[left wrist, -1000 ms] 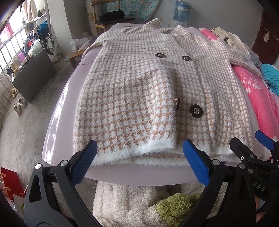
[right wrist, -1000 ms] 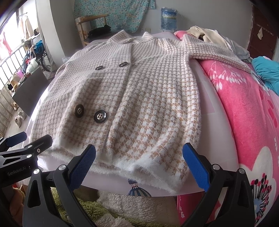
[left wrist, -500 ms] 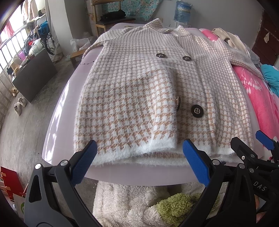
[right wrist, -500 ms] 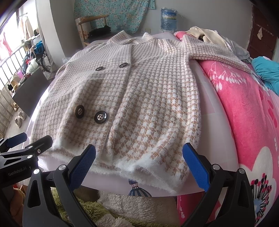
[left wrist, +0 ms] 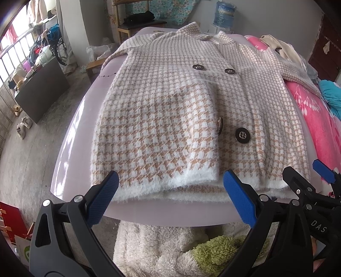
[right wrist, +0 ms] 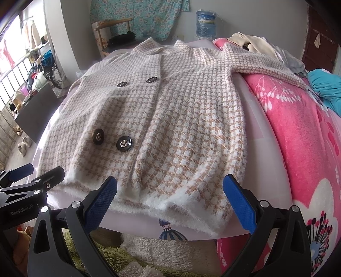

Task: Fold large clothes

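A beige and white houndstooth coat (left wrist: pixel 170 119) with dark buttons lies flat, front up, on a pale lilac surface (left wrist: pixel 70 149), its hem toward me. It also shows in the right wrist view (right wrist: pixel 181 127), with one sleeve (right wrist: pixel 262 61) stretched right over a pink blanket. My left gripper (left wrist: pixel 170 198) is open and empty, just short of the hem's left part. My right gripper (right wrist: pixel 170 200) is open and empty, just short of the hem's right part. Each gripper shows at the edge of the other's view.
A pink flowered blanket (right wrist: pixel 309 138) lies to the right with loose clothes (right wrist: pixel 255 44) and a teal cloth (right wrist: pixel 326 85). Fluffy white and green fabric (left wrist: pixel 170 251) lies below the near edge. A wooden chair (left wrist: pixel 136 23) and water bottle (left wrist: pixel 224 12) stand behind; floor and a dark cabinet (left wrist: pixel 40 89) at left.
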